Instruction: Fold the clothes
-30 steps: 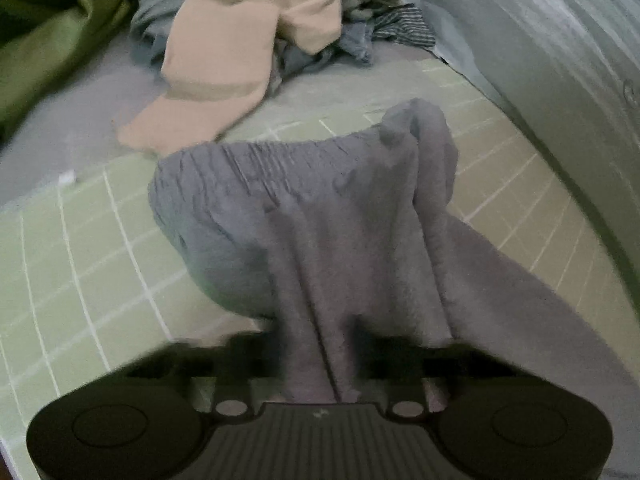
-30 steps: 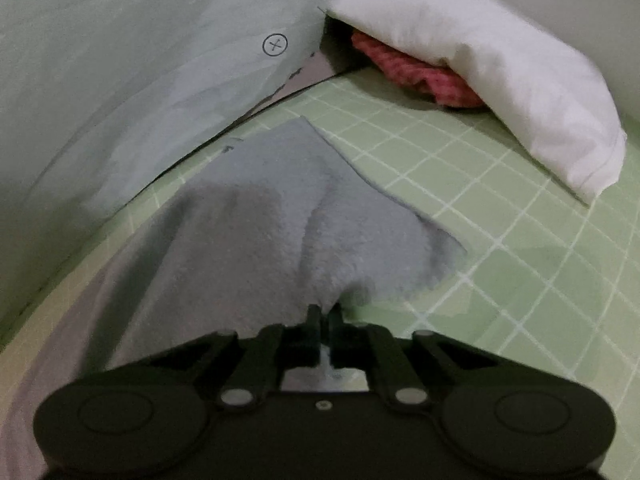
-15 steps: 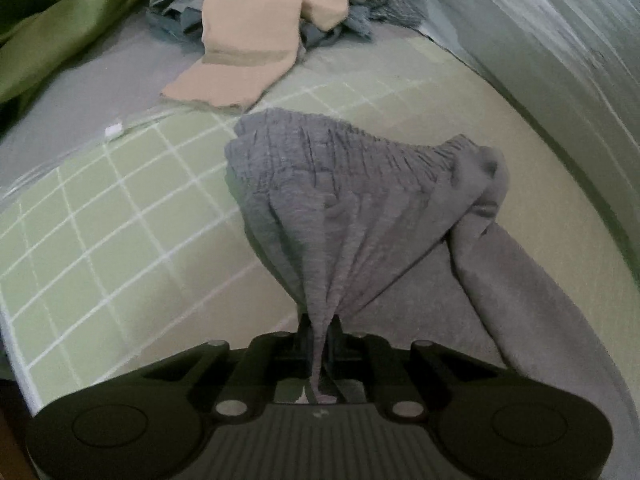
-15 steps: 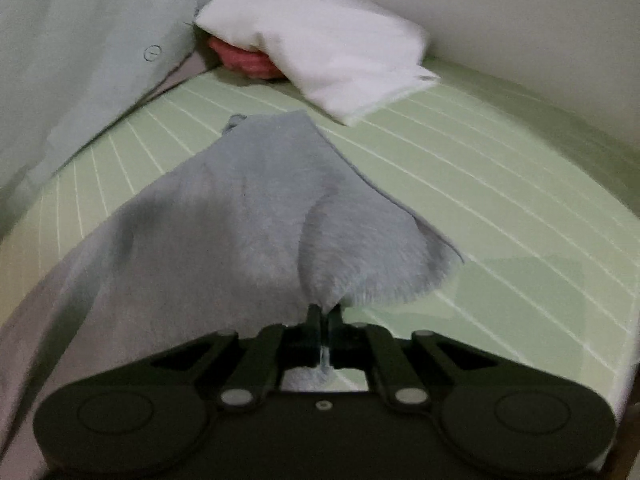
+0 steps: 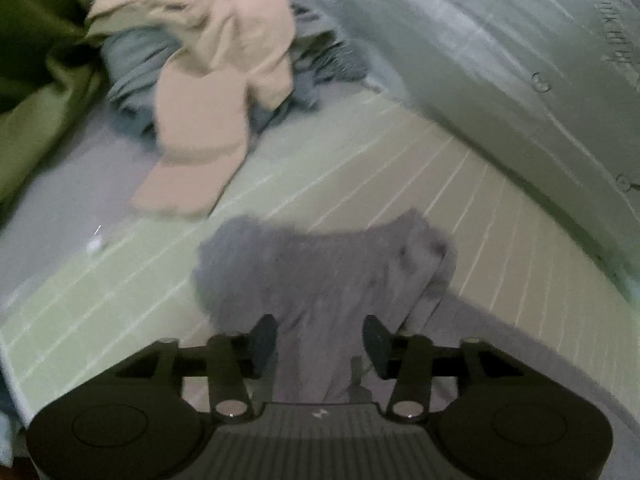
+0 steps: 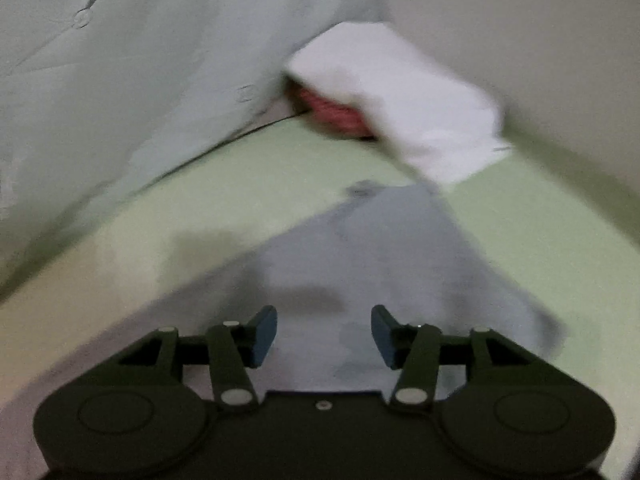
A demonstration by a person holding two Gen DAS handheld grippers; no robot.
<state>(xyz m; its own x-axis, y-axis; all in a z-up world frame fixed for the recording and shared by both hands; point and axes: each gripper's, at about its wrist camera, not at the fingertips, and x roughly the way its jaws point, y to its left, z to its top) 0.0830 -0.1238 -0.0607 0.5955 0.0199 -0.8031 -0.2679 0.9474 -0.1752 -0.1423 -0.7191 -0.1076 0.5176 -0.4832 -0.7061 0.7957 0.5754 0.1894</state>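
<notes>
Grey pants (image 5: 324, 276) lie on the green checked bed sheet (image 5: 400, 168). In the left wrist view the bunched waistband end rests just ahead of my left gripper (image 5: 320, 344), which is open, with cloth passing between its fingers. In the right wrist view the leg end of the pants (image 6: 400, 248) lies flat ahead of my right gripper (image 6: 324, 332), which is open and holds nothing. Both views are blurred.
A pile of clothes with a beige garment (image 5: 208, 92) on top lies at the far left, beside a green cloth (image 5: 36, 92). A pale green blanket (image 5: 500, 60) lies along the sheet's far side. A white pillow (image 6: 404, 112) covers a red cloth (image 6: 332, 112).
Both grippers were shut on the grey pants and have opened, letting the cloth drop onto the sheet. Both have pulled back and up a little.
</notes>
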